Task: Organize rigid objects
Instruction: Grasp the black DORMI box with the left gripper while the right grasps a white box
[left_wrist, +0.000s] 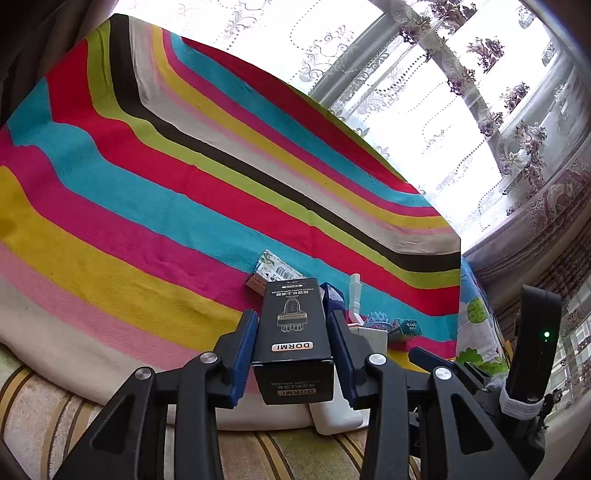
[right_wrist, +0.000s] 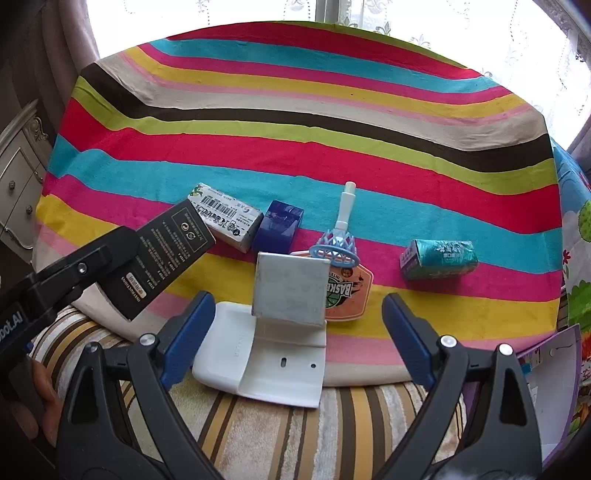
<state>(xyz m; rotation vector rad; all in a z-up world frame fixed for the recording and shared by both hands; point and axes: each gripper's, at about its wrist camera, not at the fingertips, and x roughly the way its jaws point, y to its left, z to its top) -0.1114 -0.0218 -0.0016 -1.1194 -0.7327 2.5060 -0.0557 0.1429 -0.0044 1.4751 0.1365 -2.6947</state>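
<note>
Step now: I think I am picking up one thing to sort it. My left gripper (left_wrist: 291, 332) is shut tight on the black box (left_wrist: 291, 325). The blue pads press on its two long sides.
Black box: in the right view it is up in the air at the left, tilted, above the near edge of the striped blanket (right_wrist: 295, 110). It does not touch the other things.
Next move: I judge I must carry the box to a tidy spot and set it down flat. I cannot tell yet where that spot is. I should keep the box level so it does not slip.
Right gripper: my right gripper (right_wrist: 299, 332) is wide open and holds nothing. It hangs over the white holder (right_wrist: 266, 362).
White box: the white box with the barcode (right_wrist: 221, 218) lies just behind the black box. It could get bumped.
Blue box: the blue box (right_wrist: 279, 230) sits right beside the white box, touching or almost.
White holder: it lies at the near edge of the blanket, partly on the striped cover below, with a grey square card (right_wrist: 291, 288) standing on it.
Hoop toy: the toy hoop (right_wrist: 340, 251) with its orange board (right_wrist: 351, 291) lies just behind the card, close to it.
Green pack: the green pack (right_wrist: 439, 258) lies alone at the right, well apart.
In the way: the things in the middle sit close, so there is not much room there.
</note>
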